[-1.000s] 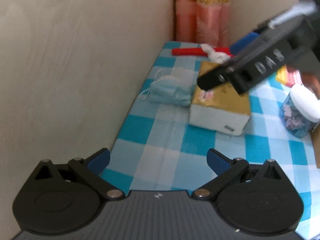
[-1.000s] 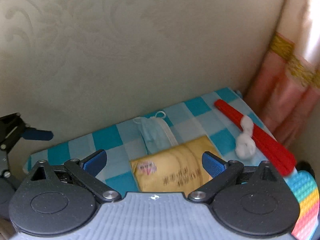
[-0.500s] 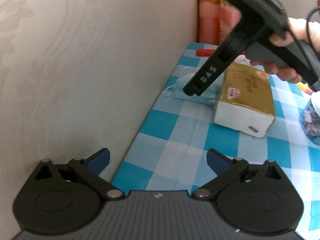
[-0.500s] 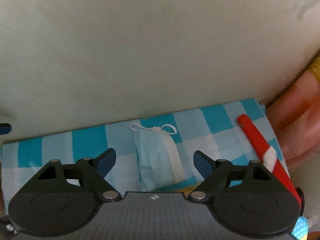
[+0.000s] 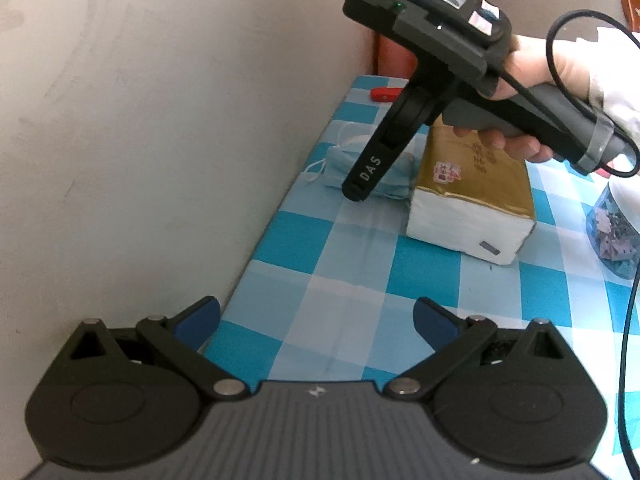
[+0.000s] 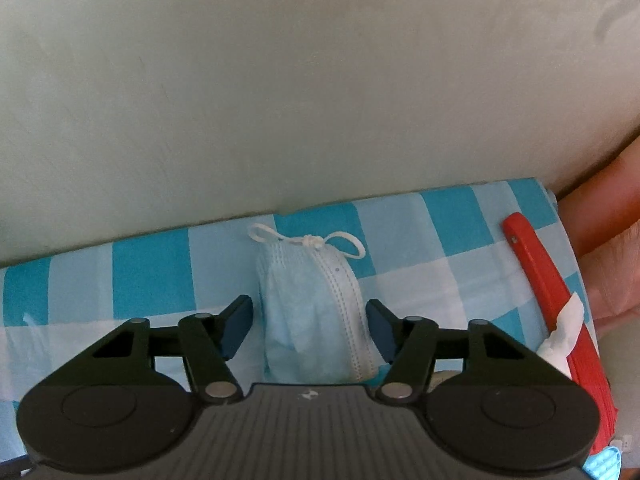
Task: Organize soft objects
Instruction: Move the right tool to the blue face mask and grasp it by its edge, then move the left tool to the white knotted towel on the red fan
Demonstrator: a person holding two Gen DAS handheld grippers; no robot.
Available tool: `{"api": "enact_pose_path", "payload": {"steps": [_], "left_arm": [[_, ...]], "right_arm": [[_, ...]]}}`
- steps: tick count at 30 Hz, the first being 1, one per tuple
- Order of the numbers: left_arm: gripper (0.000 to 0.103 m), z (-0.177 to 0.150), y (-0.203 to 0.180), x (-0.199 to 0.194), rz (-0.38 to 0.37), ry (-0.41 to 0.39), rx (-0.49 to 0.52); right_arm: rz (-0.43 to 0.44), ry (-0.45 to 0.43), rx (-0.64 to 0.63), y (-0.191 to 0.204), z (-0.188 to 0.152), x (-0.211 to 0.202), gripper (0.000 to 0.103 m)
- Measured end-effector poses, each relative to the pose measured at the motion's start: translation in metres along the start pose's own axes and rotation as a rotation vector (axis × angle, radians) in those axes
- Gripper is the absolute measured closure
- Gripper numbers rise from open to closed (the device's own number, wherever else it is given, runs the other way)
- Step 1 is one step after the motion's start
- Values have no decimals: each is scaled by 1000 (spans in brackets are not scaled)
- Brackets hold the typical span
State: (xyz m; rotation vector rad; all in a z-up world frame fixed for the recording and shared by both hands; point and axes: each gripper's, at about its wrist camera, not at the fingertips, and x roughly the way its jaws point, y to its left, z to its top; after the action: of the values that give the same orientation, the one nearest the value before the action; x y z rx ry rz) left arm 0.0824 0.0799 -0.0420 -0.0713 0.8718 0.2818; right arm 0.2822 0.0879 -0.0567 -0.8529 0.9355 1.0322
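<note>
A folded light-blue face mask point(image 6: 308, 320) with white ear loops lies on the blue-and-white checked tablecloth point(image 6: 152, 276) by the wall. My right gripper point(image 6: 308, 326) is open, its two fingers on either side of the mask, close but not clamped. In the left wrist view the right gripper's finger point(image 5: 370, 168) comes down onto the mask point(image 5: 340, 160). A gold-and-white tissue pack point(image 5: 472, 196) lies beside the mask. My left gripper point(image 5: 316, 320) is open and empty, low over the near table edge.
A cream wall point(image 5: 160, 120) runs along the table's left edge. A red flat stick point(image 6: 540, 276) with a white wad point(image 6: 564, 328) lies to the right. A jar of bluish bits with a white lid point(image 5: 616, 228) stands far right. Pink curtains hang behind.
My right gripper has moved forward over the tissue pack and lowered around the mask, its fingers narrowing. My left gripper has drawn back and turned toward the wall.
</note>
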Motion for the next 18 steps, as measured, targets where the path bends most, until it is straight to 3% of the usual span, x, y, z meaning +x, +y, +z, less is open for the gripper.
{"api": "enact_pose_path", "payload": {"steps": [3, 5, 11, 18], "left_arm": [[1, 0, 0, 1, -1, 4, 2], [1, 0, 1, 1, -2, 3, -3], [1, 0, 3, 0, -9, 3, -10], [1, 2, 5, 2, -14, 7, -13]], "right_arm": [[7, -3, 7, -1, -1, -1, 40], [8, -2, 8, 0, 1, -1, 50], [1, -12, 14, 4, 5, -5, 60], [17, -66, 75, -2, 7, -37, 65]]}}
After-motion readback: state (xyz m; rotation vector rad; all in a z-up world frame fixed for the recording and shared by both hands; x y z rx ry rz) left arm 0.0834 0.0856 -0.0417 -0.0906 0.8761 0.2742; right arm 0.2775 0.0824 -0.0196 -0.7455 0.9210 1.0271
